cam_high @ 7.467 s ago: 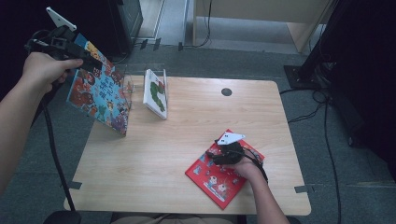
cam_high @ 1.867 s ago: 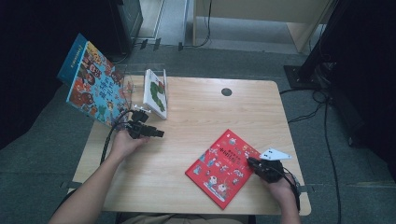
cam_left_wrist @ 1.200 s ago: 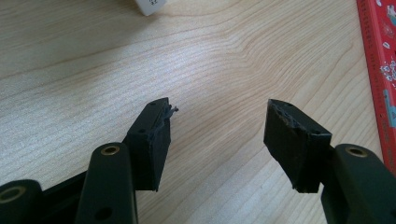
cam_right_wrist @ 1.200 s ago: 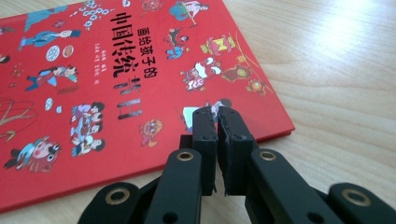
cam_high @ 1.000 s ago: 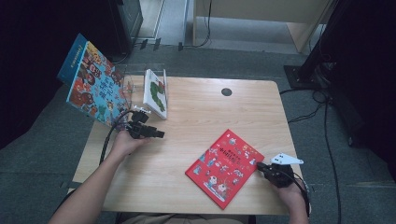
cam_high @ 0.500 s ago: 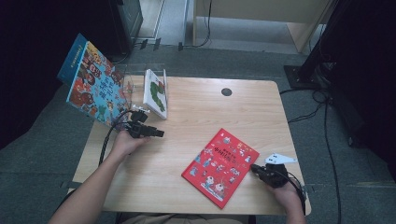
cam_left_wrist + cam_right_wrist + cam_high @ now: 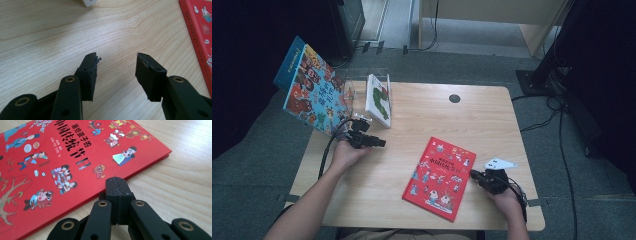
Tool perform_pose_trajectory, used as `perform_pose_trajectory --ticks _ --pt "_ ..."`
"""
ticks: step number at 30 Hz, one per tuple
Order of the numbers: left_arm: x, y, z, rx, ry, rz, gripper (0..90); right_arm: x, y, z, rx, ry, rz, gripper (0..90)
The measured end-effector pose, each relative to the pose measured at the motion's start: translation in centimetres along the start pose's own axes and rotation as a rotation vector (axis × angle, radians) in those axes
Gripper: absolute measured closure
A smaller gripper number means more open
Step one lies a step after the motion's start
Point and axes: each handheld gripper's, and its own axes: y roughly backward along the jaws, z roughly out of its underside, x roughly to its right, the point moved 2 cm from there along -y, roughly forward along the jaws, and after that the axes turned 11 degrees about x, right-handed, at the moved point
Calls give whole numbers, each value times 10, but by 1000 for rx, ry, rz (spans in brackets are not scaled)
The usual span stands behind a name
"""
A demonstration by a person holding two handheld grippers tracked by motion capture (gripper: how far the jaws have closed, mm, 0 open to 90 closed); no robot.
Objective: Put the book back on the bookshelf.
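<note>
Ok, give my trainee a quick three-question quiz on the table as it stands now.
1. True or false: the right gripper has its jaws shut with nothing between them.
2. Which book lies flat on the table? A) the red book B) the blue book C) the white book
3. What sits between the jaws of the left gripper?

Key
1. True: its pads meet, right at the red book's edge.
2. A: the blue and white books stand propped at the table's far left.
3. Nothing: they stand apart over bare wood, having just been closing.
</note>
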Motion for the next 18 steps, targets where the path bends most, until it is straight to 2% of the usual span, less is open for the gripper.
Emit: perform_pose_trajectory --ticks 3,7,11,13,15,18 --pt "0 1 1 -4 11 8 544 -1 -5 -3 -3 7 -7 900" --pt "3 4 2 -2 31 40 583 -1 -11 -7 -3 10 -8 900" --pt "10 7 3 2 15 69 658 -2 -16 -10 -7 20 -16 900" --pt "13 9 4 15 30 91 674 -3 -19 -12 -9 13 -18 900" --pt "15 10 5 18 17 86 691 -5 -22 -14 -11 23 -31 900" --pt "17 11 5 25 25 100 712 -7 -26 -16 -13 29 -49 900"
